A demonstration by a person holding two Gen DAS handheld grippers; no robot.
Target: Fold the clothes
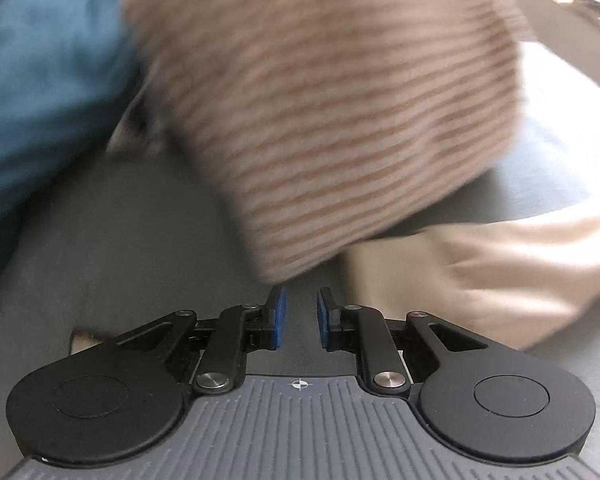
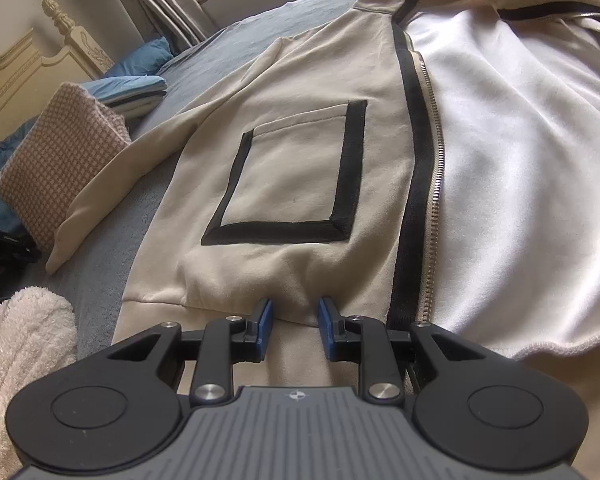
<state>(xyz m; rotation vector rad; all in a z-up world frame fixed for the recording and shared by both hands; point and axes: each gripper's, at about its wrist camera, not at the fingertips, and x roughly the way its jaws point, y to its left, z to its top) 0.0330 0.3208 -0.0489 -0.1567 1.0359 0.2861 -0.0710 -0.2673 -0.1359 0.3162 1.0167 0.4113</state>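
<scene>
A beige zip jacket (image 2: 300, 80) with a black-trimmed pocket (image 2: 288, 176) lies spread on the bed, its front flap turned back to show the white lining (image 2: 520, 160). My right gripper (image 2: 294, 312) is at the bottom hem, its jaws closed on a bunched fold of it, and creases run out from the fingertips. In the left wrist view a folded tan-striped garment (image 1: 332, 112) lies blurred just ahead of my left gripper (image 1: 302, 300). That gripper's jaws stand slightly apart over the grey sheet (image 1: 140, 240) with nothing between them. The jacket's beige sleeve cuff (image 1: 480, 276) lies to the right.
Crumpled blue cloth (image 1: 48, 80) lies left of the striped garment. Folded blue clothes (image 2: 136, 88) sit near the cream headboard (image 2: 20, 68). A fluffy white fabric (image 2: 20, 340) fills the lower left corner. A black device part (image 2: 4, 244) shows at the left edge.
</scene>
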